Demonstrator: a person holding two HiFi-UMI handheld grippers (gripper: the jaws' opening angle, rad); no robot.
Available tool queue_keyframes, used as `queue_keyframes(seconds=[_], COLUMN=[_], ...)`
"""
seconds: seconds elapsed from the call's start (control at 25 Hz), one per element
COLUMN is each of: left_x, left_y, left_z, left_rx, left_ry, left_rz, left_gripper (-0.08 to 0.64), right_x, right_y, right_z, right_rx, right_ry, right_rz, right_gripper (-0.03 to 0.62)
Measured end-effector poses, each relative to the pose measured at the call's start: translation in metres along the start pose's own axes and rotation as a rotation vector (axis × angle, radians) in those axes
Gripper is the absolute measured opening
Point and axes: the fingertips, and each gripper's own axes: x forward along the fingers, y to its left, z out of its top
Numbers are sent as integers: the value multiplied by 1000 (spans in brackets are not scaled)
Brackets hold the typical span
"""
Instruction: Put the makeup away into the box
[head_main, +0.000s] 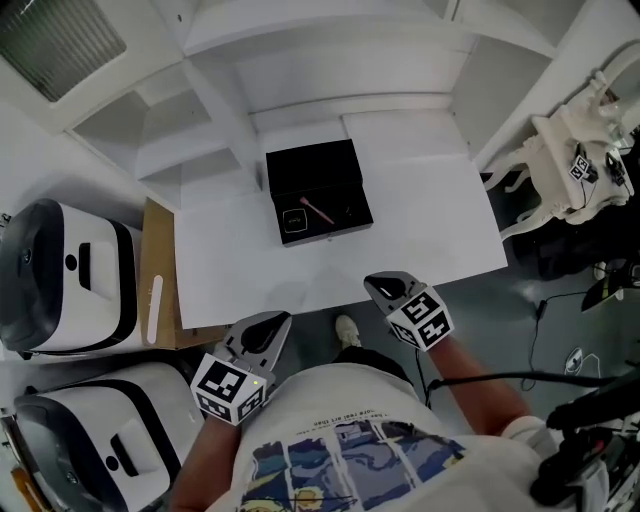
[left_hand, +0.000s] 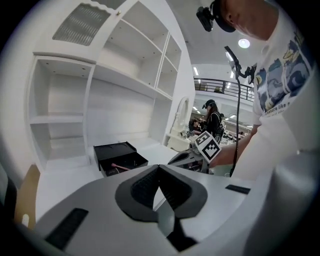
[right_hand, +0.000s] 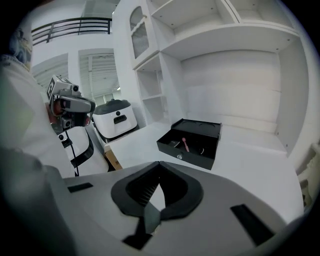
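While the white bench (head_main: 240, 262) carried the open black box (head_main: 330, 237) toward its far side, the pink makeup stick (head_main: 317, 208) lay flat inside, its long axis slanting from far-left to near-right in the head view. Stowing looked done to me, and closing the lid seemed next. The left gripper (head_main: 272, 322) and right gripper (head_main: 385, 285) hung well apart from the box, each with fingers together on nothing.
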Motion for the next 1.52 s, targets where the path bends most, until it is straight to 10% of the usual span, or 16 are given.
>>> queue_keyframes(seconds=[0.8,1.52], left_x=[-134,-150], left_y=[-32,-68], left_z=[-84,-110], left_rx=[-37,-28], left_ry=[-59,-72], left_rz=[-32,-79], left_gripper=[14,14], right_x=[-35,-53], right_y=[157,213], right_z=[-6,-25], right_rx=[-56,-114], right_ry=[-75,-82], right_rz=[-58,-31], right_gripper=[25,25])
